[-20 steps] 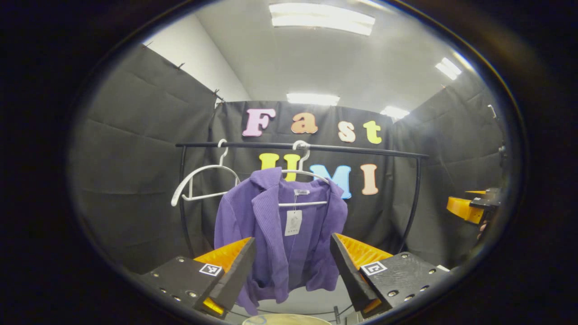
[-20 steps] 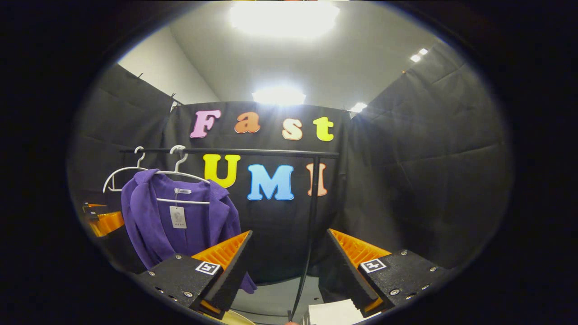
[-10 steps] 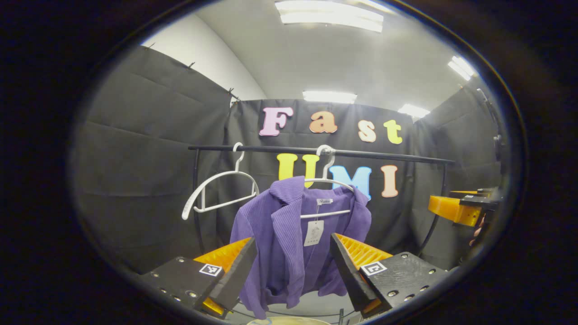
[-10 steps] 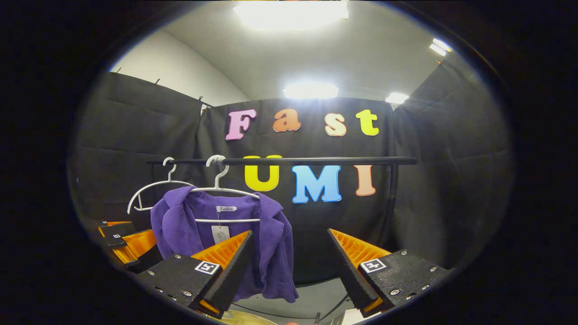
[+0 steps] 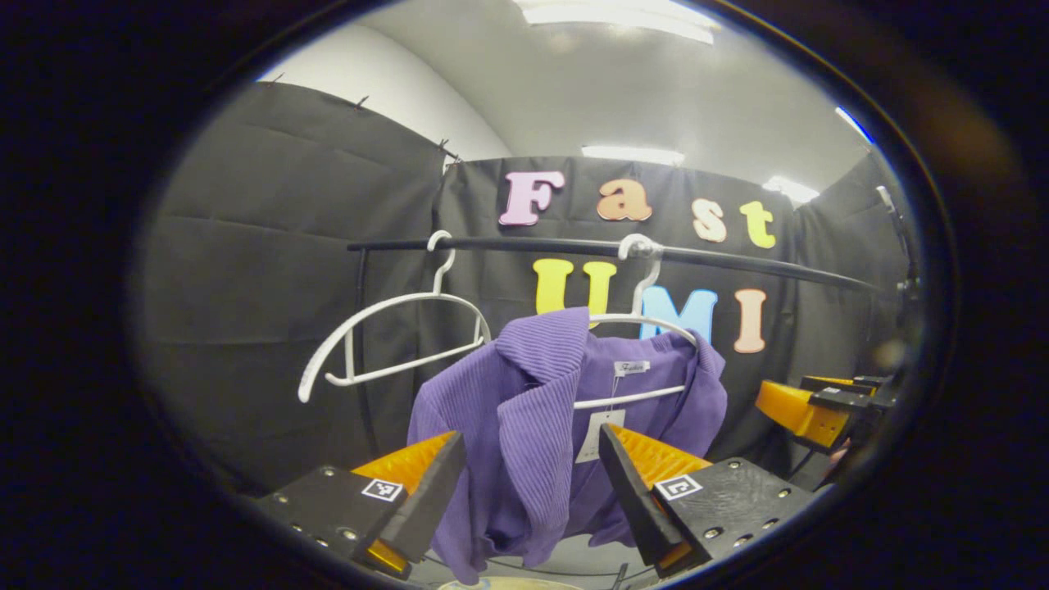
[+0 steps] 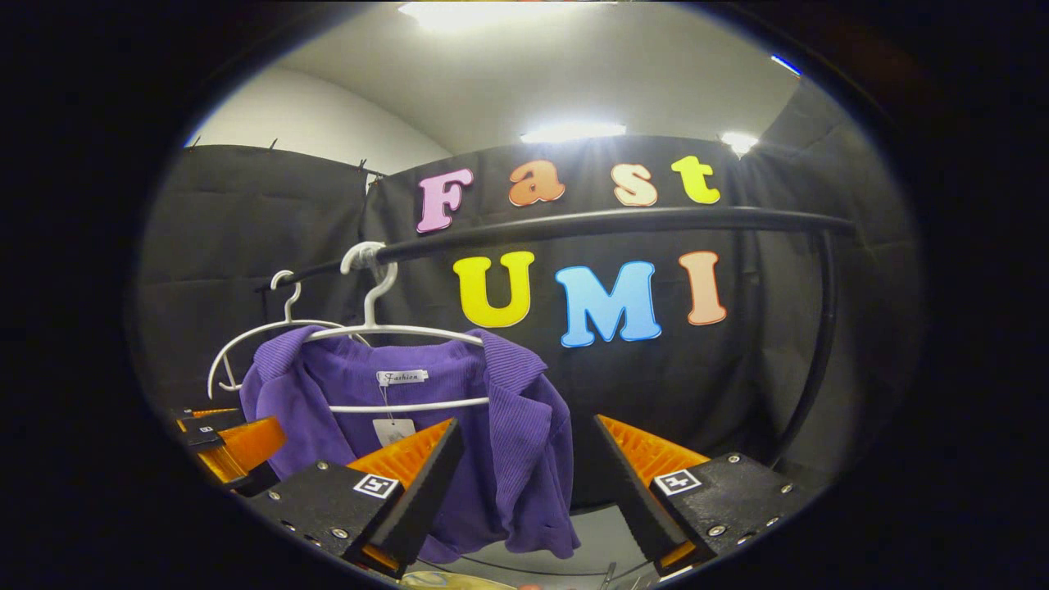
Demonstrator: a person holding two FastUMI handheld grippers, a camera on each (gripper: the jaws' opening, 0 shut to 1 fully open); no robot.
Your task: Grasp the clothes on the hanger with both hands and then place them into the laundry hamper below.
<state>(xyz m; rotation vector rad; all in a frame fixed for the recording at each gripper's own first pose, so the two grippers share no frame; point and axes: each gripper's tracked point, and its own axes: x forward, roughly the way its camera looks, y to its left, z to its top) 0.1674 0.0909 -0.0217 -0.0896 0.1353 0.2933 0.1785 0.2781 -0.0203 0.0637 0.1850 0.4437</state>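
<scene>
The purple cardigan [image 5: 533, 418] on the white hanger [image 5: 647, 319] under the rail [image 5: 574, 246] looks soft, light and floppy, so I'd pinch its ribbed shoulders either side of the hanger; my left gripper [image 5: 529, 483] and right gripper [image 6: 524, 483] are both wide open, holding nothing.

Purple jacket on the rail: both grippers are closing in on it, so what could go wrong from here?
1. The purple jacket hangs on a white hanger hooked over the rail; pulling down may drag the hanger along.
2. An empty hanger hangs beside it and could be knocked.
3. The left gripper and right gripper are both open, so uneven grasps could drop one side.
</scene>
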